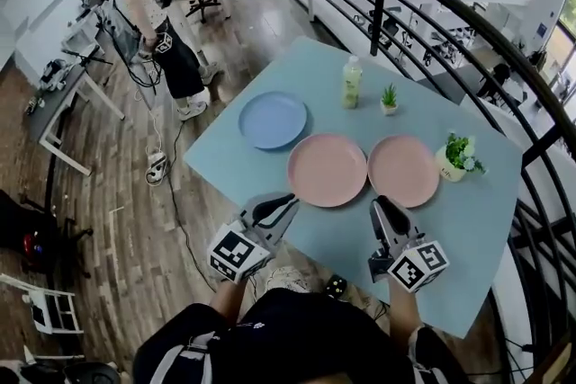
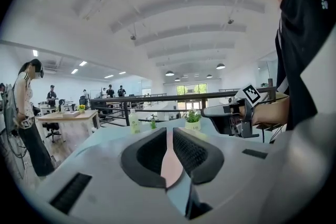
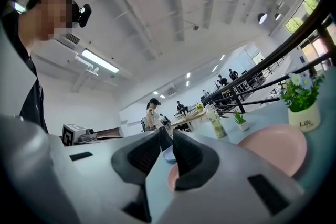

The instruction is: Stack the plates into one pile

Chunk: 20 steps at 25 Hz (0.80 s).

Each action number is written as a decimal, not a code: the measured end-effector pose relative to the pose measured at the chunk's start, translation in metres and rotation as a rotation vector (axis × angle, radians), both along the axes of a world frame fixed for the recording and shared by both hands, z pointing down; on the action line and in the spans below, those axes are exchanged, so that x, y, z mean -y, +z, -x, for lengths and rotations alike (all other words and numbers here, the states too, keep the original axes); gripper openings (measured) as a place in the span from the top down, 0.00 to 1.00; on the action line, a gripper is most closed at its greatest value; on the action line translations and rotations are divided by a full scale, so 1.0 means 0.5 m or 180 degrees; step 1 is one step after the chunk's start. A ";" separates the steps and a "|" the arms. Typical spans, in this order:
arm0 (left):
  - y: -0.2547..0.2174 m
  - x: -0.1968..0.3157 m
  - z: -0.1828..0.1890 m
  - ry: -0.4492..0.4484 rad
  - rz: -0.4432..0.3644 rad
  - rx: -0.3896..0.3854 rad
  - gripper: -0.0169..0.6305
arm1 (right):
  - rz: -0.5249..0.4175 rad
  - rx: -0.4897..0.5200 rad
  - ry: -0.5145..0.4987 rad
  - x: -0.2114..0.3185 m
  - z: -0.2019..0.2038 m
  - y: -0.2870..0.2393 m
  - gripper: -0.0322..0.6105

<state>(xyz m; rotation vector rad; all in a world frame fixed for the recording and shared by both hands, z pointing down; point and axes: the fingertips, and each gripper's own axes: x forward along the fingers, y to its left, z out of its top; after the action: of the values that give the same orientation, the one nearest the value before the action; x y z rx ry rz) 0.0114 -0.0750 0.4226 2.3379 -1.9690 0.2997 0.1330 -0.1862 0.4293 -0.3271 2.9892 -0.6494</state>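
Ahead of left gripper (image 1: 286, 201), fingers narrow and empty, lay one pink plate (image 1: 327, 169); right gripper (image 1: 381, 203) likewise, facing second pink plate (image 1: 403, 169).

- The table (image 1: 477, 211) is showing a smooth, matt pale-blue top.
- The pink plates (image 1: 327, 169) (image 1: 404, 170) and blue plate (image 1: 273, 120) are looking like smooth, matt plastic.
- The floor (image 1: 135, 220) is showing wood planks with a slight sheen.
- The railing (image 1: 504, 40) is looking like dark painted metal.
- The left gripper (image 2: 169, 131) is showing a matt grey plastic shell and ribbed black pads (image 2: 191, 152).
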 end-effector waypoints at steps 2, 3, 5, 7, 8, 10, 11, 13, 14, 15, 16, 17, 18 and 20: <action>0.017 0.003 0.030 -0.0067 0.0051 -0.0051 0.94 | 0.0053 -0.0035 -0.0007 0.008 0.020 0.012 0.84; 0.024 0.008 0.046 -0.0092 0.0065 -0.0084 0.94 | 0.0067 -0.0055 -0.0002 0.014 0.031 0.016 0.84; 0.040 0.022 0.078 -0.0101 0.0084 -0.0173 0.94 | 0.0090 -0.0106 0.0032 0.028 0.050 0.029 0.84; 0.056 0.044 0.108 -0.0055 0.0092 -0.0271 0.94 | 0.0122 -0.0159 0.0101 0.042 0.069 0.044 0.83; 0.062 0.059 0.121 -0.0010 0.0097 -0.0309 0.94 | 0.0138 -0.0181 0.0146 0.051 0.078 0.048 0.82; 0.064 0.096 0.144 0.0114 0.0107 -0.0323 0.94 | 0.0165 -0.0210 0.0256 0.071 0.094 0.047 0.82; 0.063 0.114 0.155 0.0177 0.0112 -0.0300 0.94 | 0.0180 -0.0214 0.0316 0.082 0.101 0.045 0.82; 0.064 0.147 0.180 0.0279 0.0118 -0.0258 0.94 | 0.0212 -0.0205 0.0437 0.102 0.113 0.048 0.82; 0.068 0.163 0.193 0.0323 0.0125 -0.0262 0.94 | 0.0229 -0.0216 0.0500 0.111 0.120 0.052 0.82; 0.076 0.176 0.204 0.0367 0.0144 -0.0281 0.94 | 0.0253 -0.0247 0.0562 0.118 0.127 0.060 0.81; 0.087 0.186 0.213 0.0411 0.0179 -0.0307 0.94 | 0.0286 -0.0295 0.0620 0.124 0.132 0.072 0.81; 0.102 0.194 0.222 0.0447 0.0227 -0.0332 0.93 | 0.0327 -0.0346 0.0670 0.129 0.137 0.086 0.80; 0.118 0.202 0.232 0.0470 0.0288 -0.0351 0.92 | 0.0373 -0.0392 0.0712 0.134 0.141 0.100 0.79; 0.151 0.218 0.255 0.0490 0.0435 -0.0376 0.85 | 0.0477 -0.0466 0.0783 0.145 0.147 0.121 0.79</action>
<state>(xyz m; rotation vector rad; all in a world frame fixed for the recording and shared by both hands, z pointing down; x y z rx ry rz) -0.1162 -0.1839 0.4981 2.3650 -1.6658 0.2880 0.0593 -0.2587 0.4900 -0.7690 2.9676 -0.8563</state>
